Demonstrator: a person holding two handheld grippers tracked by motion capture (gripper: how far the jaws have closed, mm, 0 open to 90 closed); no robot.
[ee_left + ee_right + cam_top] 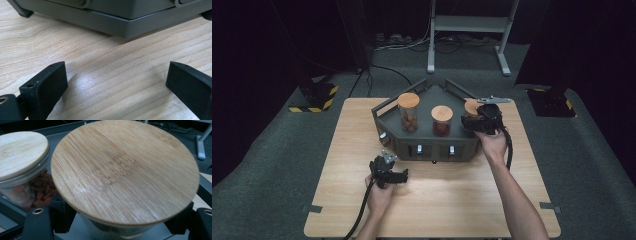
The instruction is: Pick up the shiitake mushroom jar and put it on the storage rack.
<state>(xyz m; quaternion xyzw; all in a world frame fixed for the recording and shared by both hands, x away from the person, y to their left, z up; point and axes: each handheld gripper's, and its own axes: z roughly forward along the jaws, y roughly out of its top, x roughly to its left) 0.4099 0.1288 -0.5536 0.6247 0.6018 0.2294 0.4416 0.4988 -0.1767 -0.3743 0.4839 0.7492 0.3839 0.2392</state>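
At the right of the high view, the right tool (477,121) reaches into the dark grey angular metal tray (432,145) that sits at the far middle of the pale wooden worktop (437,200). It is at the rightmost glass jar with a round bamboo lid (125,170), which stands at the tray's right end. In the right gripper view, that lid spreads across most of the frame, with the black jaws rising on either side of the glass body below it. They flank the jar closely, but the lid hides the contact, so I cannot tell whether they are already pinching the glass or just standing around it.

The middle glass jar of red dried fruit (30,190) is just beside it, at the left of that view. A taller glass jar of brown nuts (408,112) stands toward the tray's left.

The left tool (112,85) rests low over the bare worktop in front of the tray, with its jaws spread wide and nothing between them.

The jar will likely feel fairly heavy for its size. It is rigid, smooth and breakable. Glass is slippery against hard pads, so the sound hold is around the body below the lid, squarely across its width. The lid may only sit loosely, so lifting by it risks it coming off.
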